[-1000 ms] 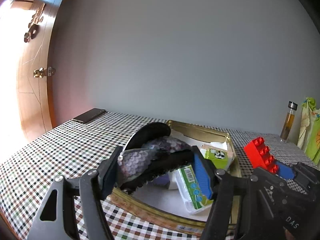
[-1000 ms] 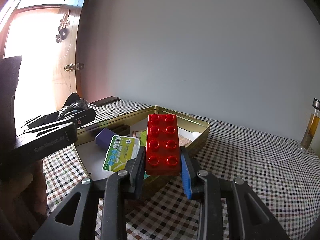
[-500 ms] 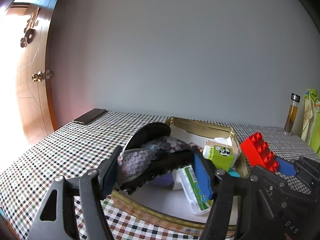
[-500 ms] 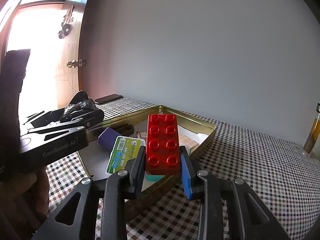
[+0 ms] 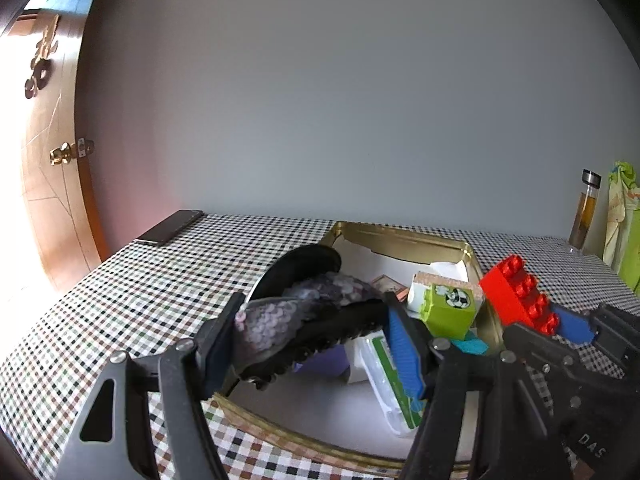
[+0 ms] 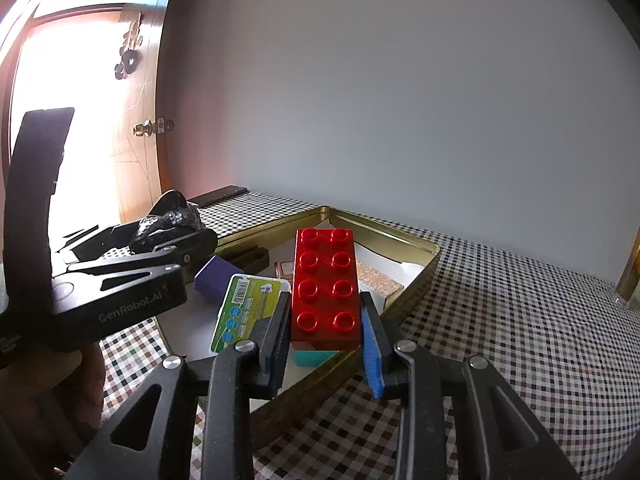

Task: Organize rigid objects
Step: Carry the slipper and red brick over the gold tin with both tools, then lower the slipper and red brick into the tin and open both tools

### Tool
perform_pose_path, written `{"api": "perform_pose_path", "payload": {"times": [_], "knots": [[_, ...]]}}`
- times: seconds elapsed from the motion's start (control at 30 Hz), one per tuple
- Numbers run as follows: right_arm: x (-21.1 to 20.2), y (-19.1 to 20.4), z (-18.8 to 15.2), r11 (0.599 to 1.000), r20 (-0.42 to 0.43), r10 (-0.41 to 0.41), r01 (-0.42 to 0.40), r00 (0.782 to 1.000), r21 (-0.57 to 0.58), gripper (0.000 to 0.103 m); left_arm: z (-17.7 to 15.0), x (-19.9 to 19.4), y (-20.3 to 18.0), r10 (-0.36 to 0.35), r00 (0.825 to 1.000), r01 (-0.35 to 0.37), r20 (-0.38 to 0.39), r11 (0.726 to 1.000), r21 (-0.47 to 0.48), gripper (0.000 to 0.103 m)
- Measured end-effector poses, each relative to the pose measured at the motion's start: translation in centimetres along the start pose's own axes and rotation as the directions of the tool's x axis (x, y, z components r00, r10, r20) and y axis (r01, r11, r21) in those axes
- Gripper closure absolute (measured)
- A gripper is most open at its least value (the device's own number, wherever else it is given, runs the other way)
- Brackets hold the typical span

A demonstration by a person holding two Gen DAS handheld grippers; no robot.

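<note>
Your right gripper is pinching the red brick by its long sides, long axis pointing straight ahead, over the near rim of the gold tin. The tin's open floor lies ahead and to the left (so the drop is a short push forward). Your left gripper is clamped across a sequinned black slipper over the tin's left edge. Checked cloth on the table, bare grey wall behind, wooden door left.
</note>
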State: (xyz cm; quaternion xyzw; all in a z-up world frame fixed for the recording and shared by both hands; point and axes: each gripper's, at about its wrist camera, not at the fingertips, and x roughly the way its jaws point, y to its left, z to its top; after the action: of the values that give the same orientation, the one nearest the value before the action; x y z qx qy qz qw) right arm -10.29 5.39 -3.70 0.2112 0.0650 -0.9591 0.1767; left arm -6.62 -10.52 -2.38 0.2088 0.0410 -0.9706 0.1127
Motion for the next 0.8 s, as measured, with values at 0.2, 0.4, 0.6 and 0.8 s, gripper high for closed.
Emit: {"api": "perform_pose_path", "payload": {"times": [0.2,0.4,0.6,0.8], "knots": [[0.8,-0.9,1.2,1.000,-0.017,0.002,-0.001,1.000,0.018,0.069,1.5,1.1,0.0,-0.038,0.998,0.040,-0.059,0.999,0.028,0.036],[2.5,-2.0,3.4,0.999,-0.053,0.008,-0.006,0.999,0.036,0.069,2.4,2.6,-0.6,-0.053,0.993,0.058,-0.102,0.997,0.047,0.036],[4.1,-2.4,5.1,0.999,-0.094,0.016,-0.013,0.995,0.039,0.069,3.6,4.8,-1.0,-0.021,0.990,0.032,-0.141,0.997,0.071,0.036],[6.0,-0.8,6.0,1.000,-0.138,0.025,-0.026,0.990,-0.004,0.069,4.1,6.1,-1.5,-0.031,0.984,0.047,-0.177,0.995,0.091,0.036]]}}
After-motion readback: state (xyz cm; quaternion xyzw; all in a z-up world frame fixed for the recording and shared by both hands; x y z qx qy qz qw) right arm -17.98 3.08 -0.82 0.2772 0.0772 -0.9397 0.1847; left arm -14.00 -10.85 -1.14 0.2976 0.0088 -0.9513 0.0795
